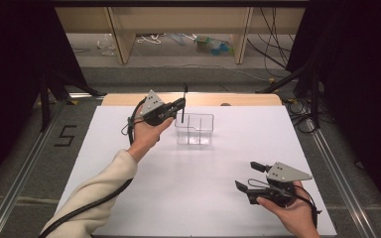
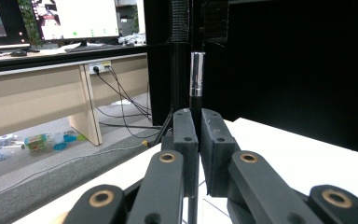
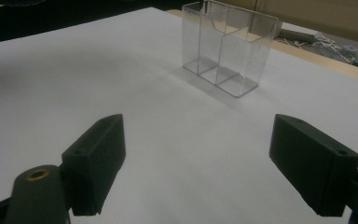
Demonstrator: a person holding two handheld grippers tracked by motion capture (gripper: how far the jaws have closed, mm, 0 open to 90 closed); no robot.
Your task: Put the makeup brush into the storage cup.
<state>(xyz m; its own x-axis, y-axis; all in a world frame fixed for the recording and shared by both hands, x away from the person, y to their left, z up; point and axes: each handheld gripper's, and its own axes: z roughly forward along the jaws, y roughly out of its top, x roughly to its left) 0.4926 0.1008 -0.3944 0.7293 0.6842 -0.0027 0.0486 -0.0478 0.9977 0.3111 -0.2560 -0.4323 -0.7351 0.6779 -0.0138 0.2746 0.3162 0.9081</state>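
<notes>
The left gripper (image 1: 181,105) is clamping a slim black pen (image 1: 184,101) between its closed jaws, holding it upright just above the left rear corner of the clear plastic organizer (image 1: 194,129), which is standing on the white tabletop (image 1: 188,198) toward its far side. In the left gripper view the pen (image 2: 196,81) is rising straight up out of the pads, its silver band showing above them, while its lower end is dropping out of sight below.

The right gripper (image 1: 250,176) is resting low at the near right of the tabletop with its jaws spread wide and nothing between them; in the right gripper view it is looking across at the organizer (image 3: 228,46), well apart from it.

The step in hand appears to be lowering the pen into one of the organizer's compartments. To do it well, the person should be keeping the pen vertical, centring its tip over the open compartment rather than over the thin dividing wall, and sinking it slowly until it is bottoming out before letting the jaws part. The container is light, so a sideways nudge could be tipping or sliding it; the idle right gripper could be steadying it if needed.
</notes>
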